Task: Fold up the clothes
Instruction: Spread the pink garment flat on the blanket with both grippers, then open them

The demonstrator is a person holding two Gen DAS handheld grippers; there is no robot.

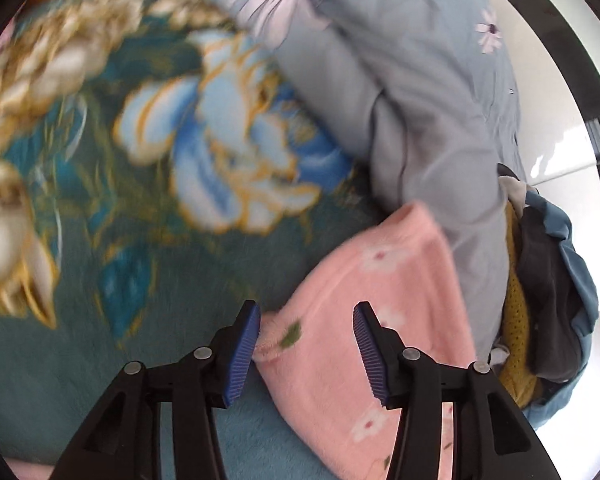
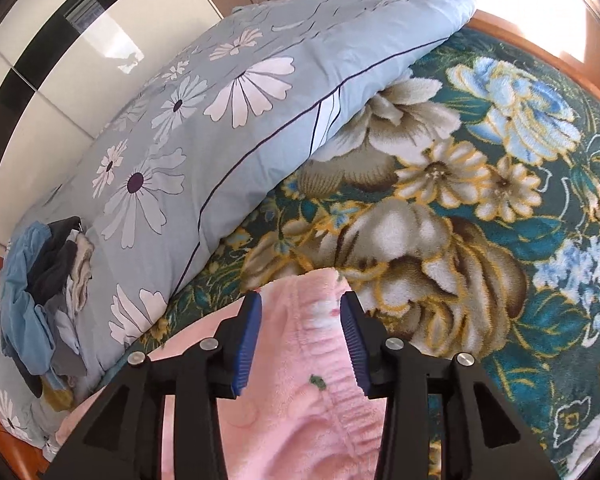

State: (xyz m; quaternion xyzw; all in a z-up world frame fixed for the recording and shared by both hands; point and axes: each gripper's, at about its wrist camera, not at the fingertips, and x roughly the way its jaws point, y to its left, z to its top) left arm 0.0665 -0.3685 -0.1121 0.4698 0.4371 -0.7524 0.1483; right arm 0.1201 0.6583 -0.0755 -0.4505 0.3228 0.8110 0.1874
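The floral blanket (image 2: 500,200) lies bare and flat ahead and to the right, leaving room there. On the left a bulky blue quilt (image 2: 228,112) rises like a wall, with a heap of clothes (image 2: 40,280) piled against it.

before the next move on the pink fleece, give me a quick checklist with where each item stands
1. Left tongs open: ok, wide gap.
2. Right tongs open: ok, wide gap.
3. Pink fleece garment between the left tongs' pads: ok, its edge lies in the gap, not clamped.
4. Fleece under the right tongs: ok, the ribbed band runs between the pads.
5. Garment lying flat: cannot tell, the left view is blurred and only part shows.
6. Room to fold on the floral blanket: ok to the right; the blue quilt and the clothes pile crowd the left.
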